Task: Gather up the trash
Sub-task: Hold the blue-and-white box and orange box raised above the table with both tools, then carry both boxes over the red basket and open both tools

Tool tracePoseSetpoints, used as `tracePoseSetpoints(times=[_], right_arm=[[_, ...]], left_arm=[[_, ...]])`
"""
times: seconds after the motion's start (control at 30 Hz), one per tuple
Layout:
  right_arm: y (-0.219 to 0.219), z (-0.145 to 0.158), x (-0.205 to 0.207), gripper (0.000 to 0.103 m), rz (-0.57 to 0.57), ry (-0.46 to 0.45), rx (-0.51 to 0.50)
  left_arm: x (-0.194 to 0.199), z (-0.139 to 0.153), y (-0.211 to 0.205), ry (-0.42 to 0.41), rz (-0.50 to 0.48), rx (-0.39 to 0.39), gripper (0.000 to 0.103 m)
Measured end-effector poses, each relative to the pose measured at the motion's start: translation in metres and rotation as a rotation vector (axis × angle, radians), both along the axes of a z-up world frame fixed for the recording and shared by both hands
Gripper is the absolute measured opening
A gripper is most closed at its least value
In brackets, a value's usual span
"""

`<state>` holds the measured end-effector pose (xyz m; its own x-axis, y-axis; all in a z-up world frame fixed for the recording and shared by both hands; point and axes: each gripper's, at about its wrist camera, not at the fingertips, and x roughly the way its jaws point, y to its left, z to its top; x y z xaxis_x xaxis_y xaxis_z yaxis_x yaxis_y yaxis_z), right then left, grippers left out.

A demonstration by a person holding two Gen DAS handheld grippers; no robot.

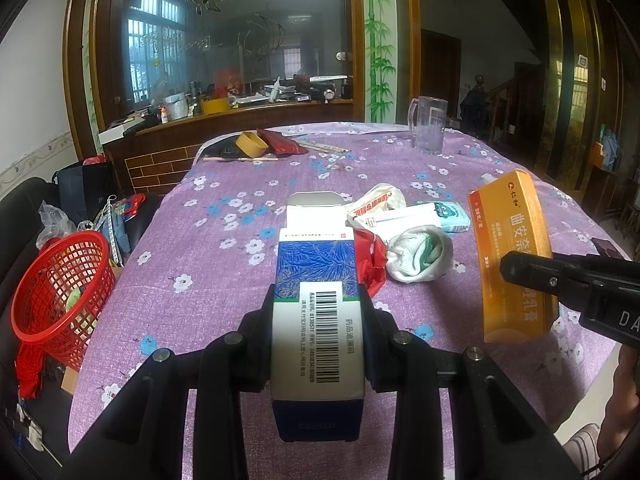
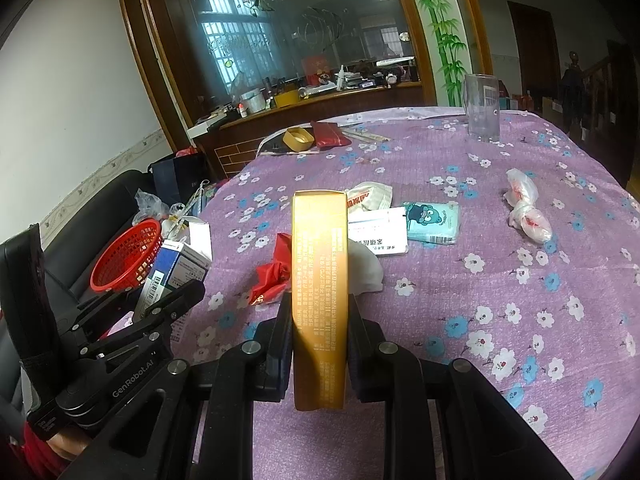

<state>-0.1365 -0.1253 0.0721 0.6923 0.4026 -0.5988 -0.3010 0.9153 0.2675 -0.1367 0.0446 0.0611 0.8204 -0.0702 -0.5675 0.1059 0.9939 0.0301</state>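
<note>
Left gripper [image 1: 318, 308] is clamped on a blue and white box [image 1: 316, 280], which sticks out lengthwise between the fingers, flap open at the far end, held up above the table [image 1: 200, 248]. Right gripper [image 2: 320, 320] is squeezing an orange box [image 2: 320, 280] the same way, edge up. Just past both boxes there's a crumpled red wrapper [image 2: 272, 276], a white wad [image 1: 420, 256], a flat white packet [image 2: 378, 232] and a tissue pack [image 2: 434, 222] lying on the purple flowery cloth. Red basket [image 1: 60, 288] sits off the table's left edge, near the blue box.
</note>
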Motion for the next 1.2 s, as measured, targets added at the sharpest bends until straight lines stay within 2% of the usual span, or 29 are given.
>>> tracePoseSetpoints(times=[0.7, 0.97, 1.2], right_arm=[[0.006, -0.003, 0.005, 0.025, 0.024, 0.013, -0.001], [0.028, 0.008, 0.025, 0.025, 0.096, 0.055, 0.034], [0.08, 0.021, 0.05, 0.025, 0.207, 0.102, 0.038]], left_arm=[[-0.001, -0.001, 0.009, 0.003, 0.007, -0.019, 0.033], [-0.001, 0.019, 0.051, -0.02, 0.081, -0.076, 0.033], [0.001, 0.037, 0.112, -0.048, 0.191, -0.119, 0.033]])
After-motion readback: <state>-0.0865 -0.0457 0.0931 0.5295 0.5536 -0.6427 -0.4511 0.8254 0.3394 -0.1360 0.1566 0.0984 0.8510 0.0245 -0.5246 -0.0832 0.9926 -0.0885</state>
